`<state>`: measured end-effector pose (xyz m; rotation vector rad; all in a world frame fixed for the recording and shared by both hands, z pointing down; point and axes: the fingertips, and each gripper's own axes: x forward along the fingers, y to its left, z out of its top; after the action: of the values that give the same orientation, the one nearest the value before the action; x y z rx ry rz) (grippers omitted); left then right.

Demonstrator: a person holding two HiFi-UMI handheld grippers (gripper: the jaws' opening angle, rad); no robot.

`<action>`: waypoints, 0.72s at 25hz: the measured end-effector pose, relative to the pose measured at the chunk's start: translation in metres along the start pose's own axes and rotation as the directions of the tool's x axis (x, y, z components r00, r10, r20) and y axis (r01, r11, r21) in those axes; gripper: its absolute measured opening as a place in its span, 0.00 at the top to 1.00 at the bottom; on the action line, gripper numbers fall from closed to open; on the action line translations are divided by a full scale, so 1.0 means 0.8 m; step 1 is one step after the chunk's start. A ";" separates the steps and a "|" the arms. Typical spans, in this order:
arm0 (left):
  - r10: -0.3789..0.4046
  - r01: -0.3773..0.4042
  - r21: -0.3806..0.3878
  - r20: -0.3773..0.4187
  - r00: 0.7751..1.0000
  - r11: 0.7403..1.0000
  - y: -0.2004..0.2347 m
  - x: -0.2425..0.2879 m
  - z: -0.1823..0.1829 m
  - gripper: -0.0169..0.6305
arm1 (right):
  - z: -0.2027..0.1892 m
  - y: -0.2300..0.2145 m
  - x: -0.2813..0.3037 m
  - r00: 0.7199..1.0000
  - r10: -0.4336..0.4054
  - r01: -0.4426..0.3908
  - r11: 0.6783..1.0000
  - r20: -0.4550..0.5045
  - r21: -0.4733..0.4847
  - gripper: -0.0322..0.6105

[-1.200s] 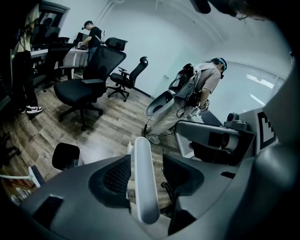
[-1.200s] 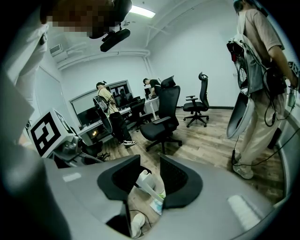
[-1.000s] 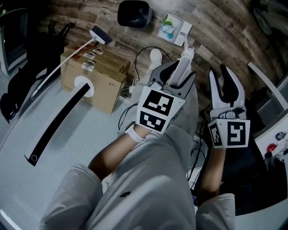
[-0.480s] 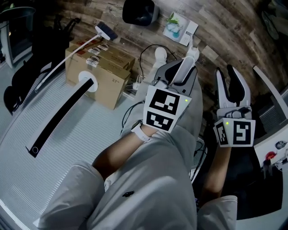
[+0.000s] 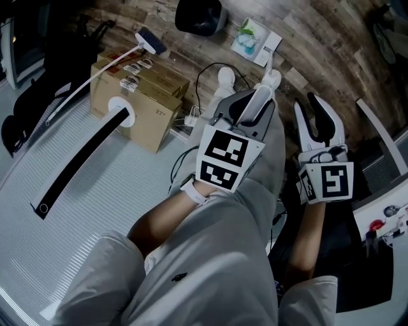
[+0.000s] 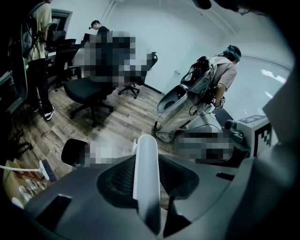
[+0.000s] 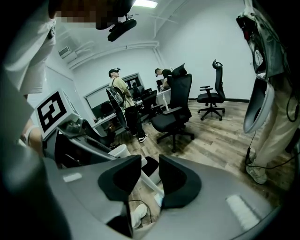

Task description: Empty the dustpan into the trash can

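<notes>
In the head view my left gripper (image 5: 256,102) is shut on the dustpan's white handle (image 5: 262,89), having just closed on it. The handle runs on to the dustpan (image 5: 254,37), which lies on the wood floor holding teal and green bits. In the left gripper view the handle (image 6: 145,154) stands between the dark pads. The black trash can (image 5: 201,14) stands on the floor beyond, and also shows as a dark trash can (image 6: 75,152) in that view. My right gripper (image 5: 312,107) hangs beside the handle; its jaws have just narrowed a little, still open and empty (image 7: 150,171).
Cardboard boxes (image 5: 137,95) sit left with a white broom (image 5: 150,41) leaning across them. A black strip (image 5: 76,165) lies on the grey mat. Cables and a white shoe (image 5: 223,79) are near my legs. Office chairs (image 7: 173,112) and people stand further off.
The left gripper's jaws have drawn in onto the white handle. The right gripper has shifted slightly closer to the handle. The view has drifted a little.
</notes>
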<state>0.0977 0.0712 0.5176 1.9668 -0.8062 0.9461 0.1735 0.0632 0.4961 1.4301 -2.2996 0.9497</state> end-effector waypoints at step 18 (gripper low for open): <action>-0.022 0.027 -0.071 0.070 0.997 0.997 0.016 -0.091 0.031 0.79 | -0.026 0.050 0.053 0.991 0.119 -0.128 0.983 -0.068 -0.134 0.69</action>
<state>0.0583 0.0580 0.4520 1.9519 -0.8418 0.8276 0.1158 0.0592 0.5188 1.2005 -2.3822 0.8359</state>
